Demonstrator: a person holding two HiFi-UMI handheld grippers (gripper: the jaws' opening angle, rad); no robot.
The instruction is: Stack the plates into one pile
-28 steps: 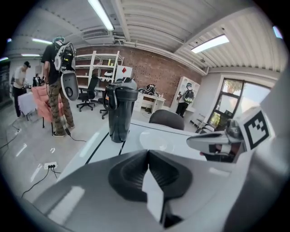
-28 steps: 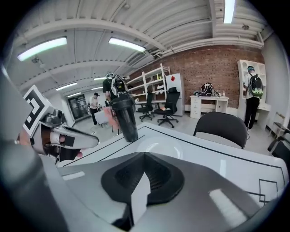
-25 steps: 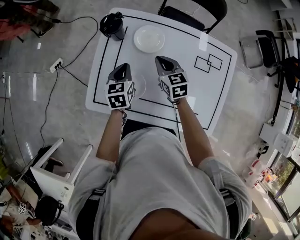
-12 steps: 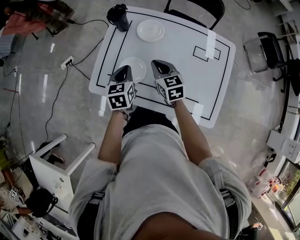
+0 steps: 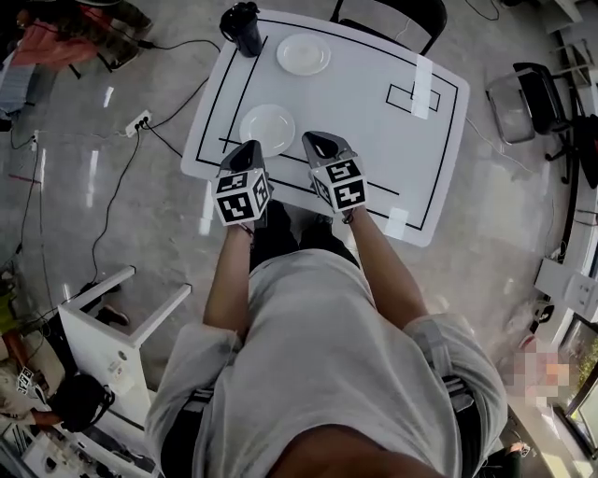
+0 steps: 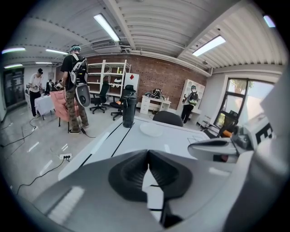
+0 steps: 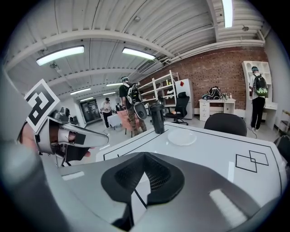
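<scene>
Apart — near plate (image 5: 267,129), far plate (image 5: 303,54), white, round

White bench (image 5: 355,121), two plates lying apart
The near plate (image 5: 267,129) sits by the front edge; the far plate (image 5: 303,54) lies beside a black cup (image 5: 245,28); a taped rectangle (image 5: 412,97) marks the right side.

Two plates (image 5: 267,129) (image 5: 303,54), one black cup (image 5: 244,28), one table (image 5: 360,107)
</scene>
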